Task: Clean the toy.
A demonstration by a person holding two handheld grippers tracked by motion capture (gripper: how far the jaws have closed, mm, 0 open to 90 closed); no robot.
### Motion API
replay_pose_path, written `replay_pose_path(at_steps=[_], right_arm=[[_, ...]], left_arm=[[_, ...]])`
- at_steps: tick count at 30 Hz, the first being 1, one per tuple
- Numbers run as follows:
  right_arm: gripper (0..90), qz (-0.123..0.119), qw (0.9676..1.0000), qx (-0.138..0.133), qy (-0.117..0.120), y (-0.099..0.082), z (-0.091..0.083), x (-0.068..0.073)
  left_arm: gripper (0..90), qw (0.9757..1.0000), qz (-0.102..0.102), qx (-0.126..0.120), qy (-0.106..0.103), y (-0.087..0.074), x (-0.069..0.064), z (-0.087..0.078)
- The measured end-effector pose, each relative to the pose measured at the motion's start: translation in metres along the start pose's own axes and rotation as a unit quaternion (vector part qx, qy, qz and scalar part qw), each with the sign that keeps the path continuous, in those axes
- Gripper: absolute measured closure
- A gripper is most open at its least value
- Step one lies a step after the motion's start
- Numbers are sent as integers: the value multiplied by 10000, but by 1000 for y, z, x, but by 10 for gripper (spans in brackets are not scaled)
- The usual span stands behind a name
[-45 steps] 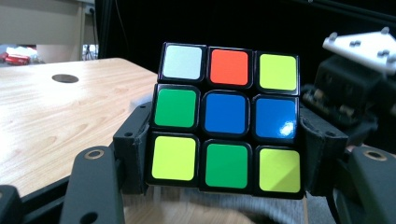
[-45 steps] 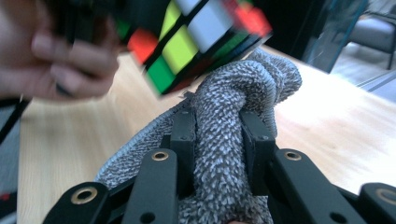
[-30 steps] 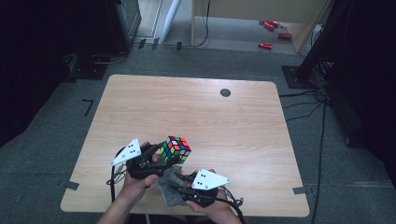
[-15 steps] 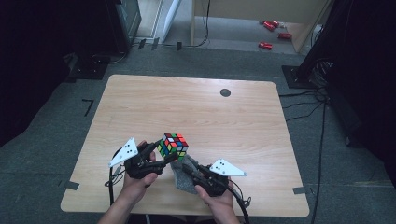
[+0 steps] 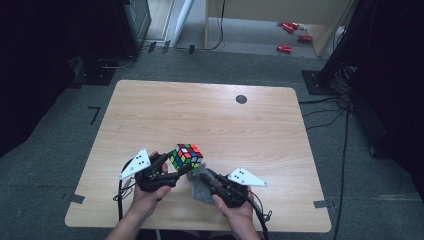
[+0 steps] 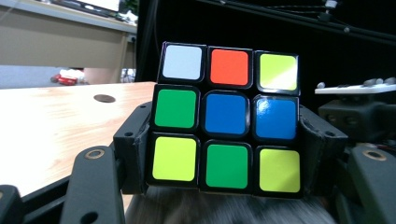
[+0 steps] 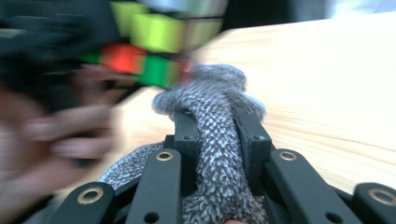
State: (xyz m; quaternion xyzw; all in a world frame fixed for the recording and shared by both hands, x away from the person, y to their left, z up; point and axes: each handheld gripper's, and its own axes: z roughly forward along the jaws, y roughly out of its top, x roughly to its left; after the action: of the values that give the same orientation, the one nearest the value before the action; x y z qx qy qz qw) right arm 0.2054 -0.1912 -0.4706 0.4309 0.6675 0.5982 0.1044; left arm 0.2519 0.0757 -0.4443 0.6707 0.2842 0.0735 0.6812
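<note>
Wooden table [image 5: 150, 115] bears the work near its front edge, where one colour cube [image 5: 186, 155] sits clamped between the jaws of the left gripper [image 5: 176, 167] — lifted just off the wood, its white-orange-yellow row uppermost in the left gripper view. One grey knitted cloth [image 5: 200, 186] is pinched in the right gripper [image 5: 207, 176], bunched along the jaws and pointing up-left at the cube. Cloth tip touches the cube's lower side — the right hand [image 5: 235, 212] wipes, by my judgement.
</note>
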Motion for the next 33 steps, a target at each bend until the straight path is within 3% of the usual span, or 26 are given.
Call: replay_pose_path(at_steps=[1,2,3,4,5,6,7,9,10,13,15,18,21,24,26,28,31,33], right_arm=[[741,18,9997,2,-262,1,-2,-6],[740,-180,9960,-17,-874,6,-8,-18],[739,-487,9912,-51,-1232,8,-11,-22],[739,-487,9912,-51,-1232,8,-11,-22],[734,-1149,9754,-84,-1881,10,-17,-28],[734,-1149,9754,-84,-1881,10,-17,-28],[728,-1439,9657,-51,-2160,10,-19,-37],[724,-1480,9640,5,-2211,10,-19,-40],[712,-1335,9651,270,-2235,5,-15,-52],[654,-1192,9672,627,-2152,-4,-6,-65],[534,-1120,9697,656,-2071,-9,-4,-70],[393,-1271,9738,342,-1854,-5,-6,-68],[328,-1649,9739,-1,-1558,4,-12,-56],[286,-2161,9683,-233,-1233,7,-13,-43],[264,-2373,9669,-245,-906,5,-9,-33],[247,-2646,9621,-187,-624,1,-4,-21],[232,-2986,9535,-88,-388,-6,4,-6],[224,-3108,9498,-40,-366,-10,9,1]], left_arm=[[340,10000,-33,-10,51,1,3,-2],[340,10000,-56,-11,72,1,5,-3],[340,9999,-107,10,121,2,8,-4],[339,9999,-107,10,121,2,8,-4],[340,9997,-187,69,118,2,11,-4],[340,9997,-187,69,118,2,11,-4],[339,9993,-305,184,117,1,14,-2],[339,9989,-362,265,150,0,15,-1],[339,9983,-376,370,235,-1,17,1],[339,9974,-371,529,326,-3,17,3],[339,9965,-375,642,379,-3,18,4],[339,9949,-403,814,449,-5,20,7],[339,9933,-492,944,443,-7,22,9],[339,9927,-554,1005,361,-7,21,10],[339,9922,-597,1052,290,-7,19,12],[339,9915,-628,1119,227,-7,18,14],[339,9897,-684,1255,81,-8,13,18],[339,9885,-686,1346,-34,-9,10,21]])
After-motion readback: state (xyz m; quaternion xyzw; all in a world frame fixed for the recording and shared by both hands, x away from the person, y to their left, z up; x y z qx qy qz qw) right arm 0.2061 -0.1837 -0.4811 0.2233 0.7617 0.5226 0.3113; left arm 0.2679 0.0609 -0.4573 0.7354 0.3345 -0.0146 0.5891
